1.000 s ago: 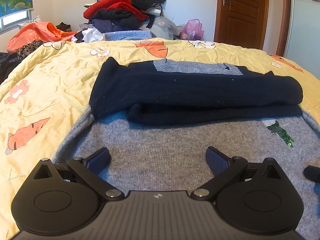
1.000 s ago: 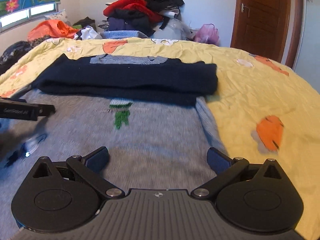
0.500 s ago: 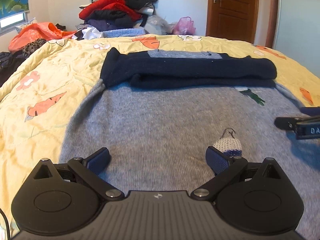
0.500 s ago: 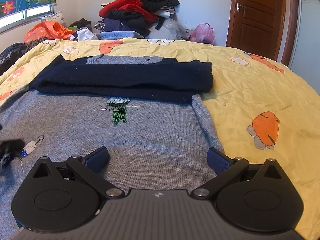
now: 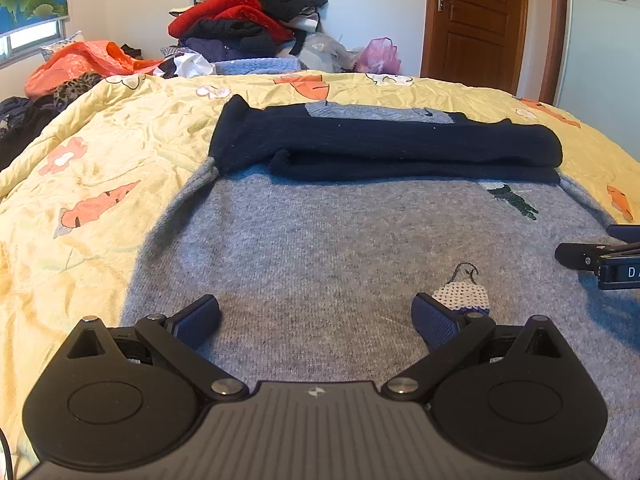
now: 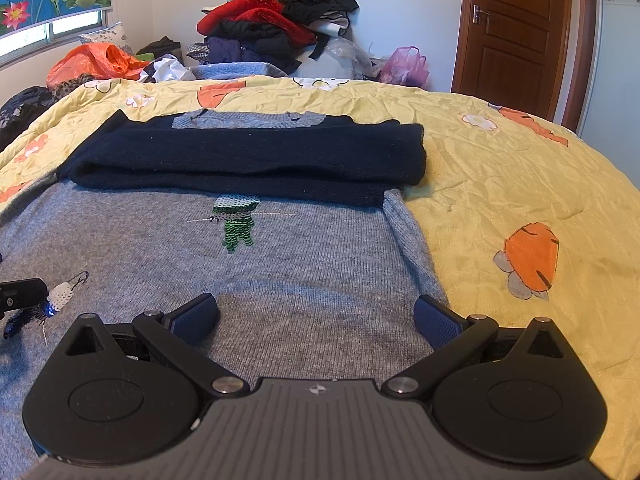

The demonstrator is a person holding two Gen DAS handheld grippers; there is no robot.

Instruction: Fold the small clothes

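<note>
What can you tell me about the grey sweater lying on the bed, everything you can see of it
The grey sweater is a fuzzy knit, spread flat on the yellow bedspread. Its dark navy sleeves are folded across the upper body, with the grey neckline showing beyond them. Two sequin figures decorate the front: a green one and a white and blue one. Both open grippers, left and right, hover over its lower part.

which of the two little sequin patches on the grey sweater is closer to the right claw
The green sequin patch, just below the folded navy sleeves, sits ahead of the right claw. The white and blue patch lies far off to its left.
</note>
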